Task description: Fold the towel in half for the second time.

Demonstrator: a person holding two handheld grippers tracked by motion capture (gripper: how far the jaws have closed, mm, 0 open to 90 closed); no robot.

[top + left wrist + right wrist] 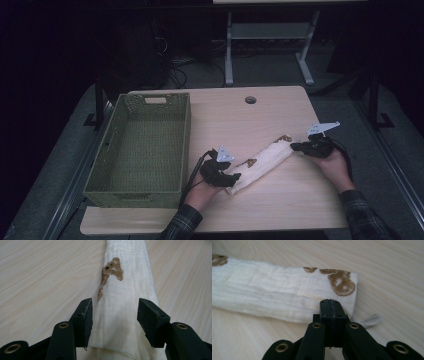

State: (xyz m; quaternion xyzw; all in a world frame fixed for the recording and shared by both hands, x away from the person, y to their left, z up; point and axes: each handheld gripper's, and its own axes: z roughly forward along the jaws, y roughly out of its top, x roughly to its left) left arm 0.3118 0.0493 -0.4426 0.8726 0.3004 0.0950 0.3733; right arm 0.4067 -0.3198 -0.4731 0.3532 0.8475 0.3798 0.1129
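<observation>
Cloth [260, 161] folded into a long strip, lying slantwise mid-table right of the green basket [141, 145], long axis running from left gripper [231, 178], jaws apart astride the near end, to right gripper [296, 146], jaws together at the far end.

Cream cloth with brown prints, on pale wood

I see the folded cloth [261, 162] creamy white with brown animal-like blotches, the table [280, 200] light wood grain, the perforated basket [142, 150] olive green, both grippers' jaws black, sleeves dark plaid.
</observation>
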